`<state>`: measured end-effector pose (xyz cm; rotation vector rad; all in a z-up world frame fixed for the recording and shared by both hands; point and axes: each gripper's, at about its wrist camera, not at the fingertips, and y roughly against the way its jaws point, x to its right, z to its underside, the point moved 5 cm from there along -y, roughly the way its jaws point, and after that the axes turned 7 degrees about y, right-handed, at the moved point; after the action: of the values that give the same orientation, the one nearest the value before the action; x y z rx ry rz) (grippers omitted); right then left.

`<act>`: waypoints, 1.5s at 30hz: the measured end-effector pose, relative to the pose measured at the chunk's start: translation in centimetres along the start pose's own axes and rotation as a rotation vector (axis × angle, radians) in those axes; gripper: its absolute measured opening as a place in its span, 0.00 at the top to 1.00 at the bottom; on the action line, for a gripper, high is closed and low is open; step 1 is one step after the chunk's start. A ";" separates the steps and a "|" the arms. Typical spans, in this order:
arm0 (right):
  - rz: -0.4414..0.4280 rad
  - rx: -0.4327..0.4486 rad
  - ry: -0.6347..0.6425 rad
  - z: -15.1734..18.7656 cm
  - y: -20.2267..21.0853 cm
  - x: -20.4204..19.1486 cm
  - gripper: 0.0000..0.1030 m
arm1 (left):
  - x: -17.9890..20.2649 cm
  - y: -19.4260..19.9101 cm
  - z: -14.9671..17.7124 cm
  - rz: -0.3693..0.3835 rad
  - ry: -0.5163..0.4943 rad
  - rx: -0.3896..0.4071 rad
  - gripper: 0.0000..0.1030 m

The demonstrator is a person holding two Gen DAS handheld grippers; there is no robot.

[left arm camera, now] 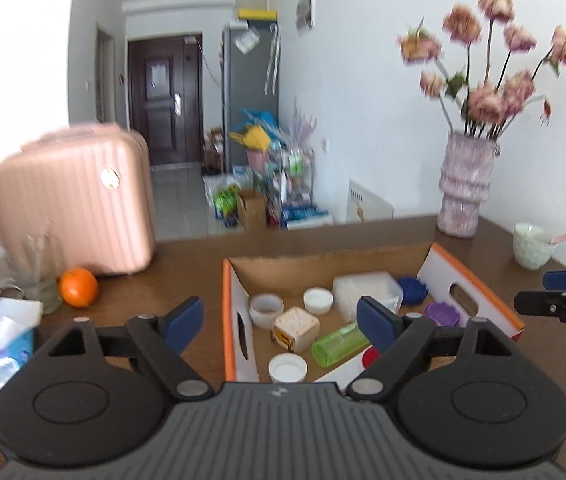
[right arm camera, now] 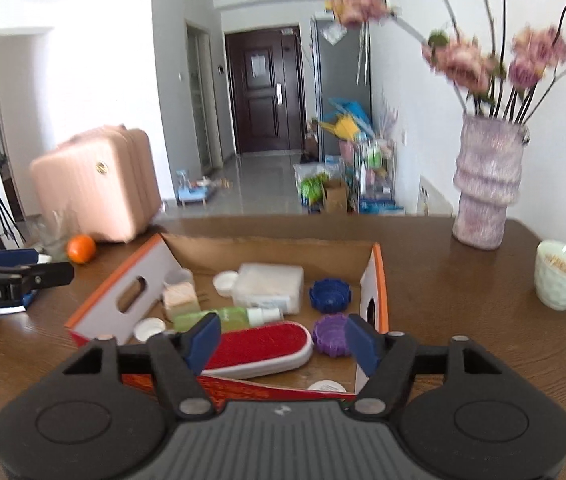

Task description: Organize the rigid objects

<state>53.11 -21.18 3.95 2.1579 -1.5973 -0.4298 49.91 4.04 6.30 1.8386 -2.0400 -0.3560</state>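
Cardboard, orange-edged and open at the top, the box (right arm camera: 131, 300) is sitting in the middle of the brown table (right arm camera: 463, 292) and holding the rigid objects: a red-and-white lint brush (right arm camera: 261, 346) is lying along its near side, a green spray bottle (right arm camera: 227, 317) is lying just behind the brush, a clear plastic case (right arm camera: 269, 288) is resting toward the box's far wall, and blue (right arm camera: 329, 295) and purple (right arm camera: 331, 334) ridged lids are sitting by its right wall. A beige cube (left arm camera: 295, 328) and white caps (left arm camera: 287, 368) are lying near its left wall. Both tools are hovering over the box's near edge, the left gripper (left arm camera: 281, 322) and the right gripper (right arm camera: 281, 342) each with fingers spread wide and holding nothing. Beyond the box's right corner a pink vase (right arm camera: 487, 188) of flowers is standing, with a pale cup (right arm camera: 561, 276) nearer; beyond its left corner an orange (left arm camera: 78, 286) is sitting before a pink suitcase (left arm camera: 71, 200).
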 end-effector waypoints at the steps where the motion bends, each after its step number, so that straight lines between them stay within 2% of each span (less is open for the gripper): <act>1: 0.003 0.022 0.002 -0.1 1.1 -0.2 0.29 | 0.2 1.1 -0.1 0.002 -0.001 0.026 0.10; 5: 0.021 0.096 -0.005 0.4 4.7 -0.9 0.15 | 0.9 5.2 0.0 -0.003 -0.026 0.112 0.04; 7: 0.031 0.112 -0.006 0.9 6.1 -1.1 0.15 | 1.0 7.1 0.4 -0.008 -0.032 0.152 0.00; 14: 0.065 0.214 -0.010 3.8 11.4 -2.2 0.01 | 1.8 13.3 3.3 -0.016 -0.033 0.223 0.00; 18: 0.093 0.241 0.015 6.4 14.9 -3.2 0.00 | 1.9 17.5 6.0 -0.036 -0.019 0.263 0.00; 21: 0.107 0.248 0.054 8.6 18.2 -4.2 0.00 | 1.6 21.2 8.7 -0.038 -0.062 0.283 0.00; 26: 0.111 0.279 0.099 12.7 24.5 -6.1 0.00 | 0.7 27.0 13.4 -0.037 -0.008 0.272 0.00; 30: 0.096 0.273 0.099 15.2 27.6 -7.5 0.00 | 0.1 30.4 16.7 -0.024 0.032 0.264 0.00; 34: 0.112 0.280 0.064 18.3 29.6 -8.9 0.00 | -0.7 31.3 20.0 -0.051 0.040 0.233 0.00; 37: 0.118 0.283 0.107 20.9 30.2 -10.7 0.00 | -1.4 32.3 22.2 -0.092 0.088 0.222 0.00; 40: 0.104 0.297 0.171 22.3 30.7 -12.6 0.00 | -1.6 32.6 23.8 -0.063 0.100 0.187 0.00; 45: 0.043 0.270 0.082 24.7 31.3 -14.0 0.00 | -1.5 33.4 24.5 -0.087 0.088 0.210 0.00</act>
<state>11.21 -19.32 -1.65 2.2968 -1.7353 -0.1151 9.47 7.98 -1.75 2.0319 -2.0065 -0.0833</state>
